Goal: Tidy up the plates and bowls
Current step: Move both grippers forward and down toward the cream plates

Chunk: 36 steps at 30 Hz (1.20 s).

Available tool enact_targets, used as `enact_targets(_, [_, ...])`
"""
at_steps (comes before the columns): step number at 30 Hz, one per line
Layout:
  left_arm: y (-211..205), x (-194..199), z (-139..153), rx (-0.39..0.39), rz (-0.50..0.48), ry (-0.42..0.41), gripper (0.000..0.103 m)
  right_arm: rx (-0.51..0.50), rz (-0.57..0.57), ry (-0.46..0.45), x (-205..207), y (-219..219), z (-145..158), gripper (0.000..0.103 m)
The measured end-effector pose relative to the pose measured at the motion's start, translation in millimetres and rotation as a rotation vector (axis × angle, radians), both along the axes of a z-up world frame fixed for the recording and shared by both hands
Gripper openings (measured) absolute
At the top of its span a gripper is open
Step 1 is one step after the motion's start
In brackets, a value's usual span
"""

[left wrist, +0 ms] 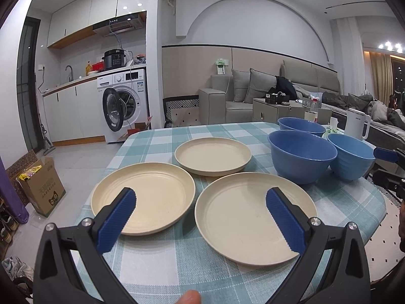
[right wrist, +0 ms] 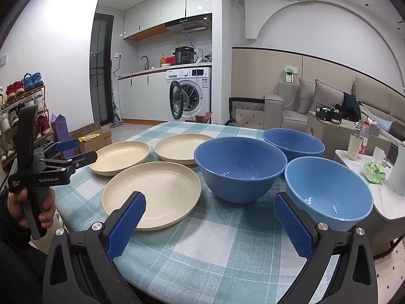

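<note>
Both claws wide open, empty: left gripper [left wrist: 201,211] over the plates [left wrist: 143,197] at the table's [right wrist: 215,248] near-left edge, right gripper [right wrist: 210,219] facing the bowls [right wrist: 240,167] near-right. Likely light, stiff, slick plastic; pinch rims, not bases.

Left gripper [left wrist: 200,215]: black angular frame, two blue cross-hatched finger pads [left wrist: 116,220], silver round screws at the joints. Right gripper [right wrist: 208,224]: identical build. Left unit's side, seen from the right wrist, carries white "GenRobot.AI" lettering; the hand [right wrist: 33,202] gripping it wears a dark sleeve.
</note>
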State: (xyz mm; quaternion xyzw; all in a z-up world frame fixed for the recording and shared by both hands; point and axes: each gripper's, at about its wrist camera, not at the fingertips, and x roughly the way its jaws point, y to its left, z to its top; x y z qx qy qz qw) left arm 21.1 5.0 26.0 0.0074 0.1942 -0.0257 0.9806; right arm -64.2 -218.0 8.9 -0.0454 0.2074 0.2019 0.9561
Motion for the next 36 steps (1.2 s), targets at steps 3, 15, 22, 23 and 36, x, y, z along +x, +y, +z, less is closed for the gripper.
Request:
enact_targets(3, [-0.7, 4.3, 4.5, 0.023, -0.010, 0.000, 0.103, -0.009, 0.005, -0.003, 5.7, 3.3, 7.2, 0.103])
enact_targets(15, [2.2, 20.2, 21.0, 0.051, -0.044, 0.024, 0.103, -0.033, 0.039, -0.012, 26.8, 23.2, 36.3, 0.103])
enact_targets(22, [14.1, 35.0, 28.2, 0.036, -0.030, 0.036, 0.103, -0.039, 0.056, -0.015, 39.2, 33.9, 47.7, 0.103])
enact_targets(23, [15.1, 36.6, 30.5, 0.041, -0.024, 0.028, 0.103, -0.040, 0.060, -0.011, 41.0, 35.5, 49.5, 0.103])
enact_targets(36, [24.8, 66.1, 44.4, 0.059, 0.025, 0.036, 0.103, -0.041, 0.092, 0.041, 74.2, 46.6, 74.2, 0.103])
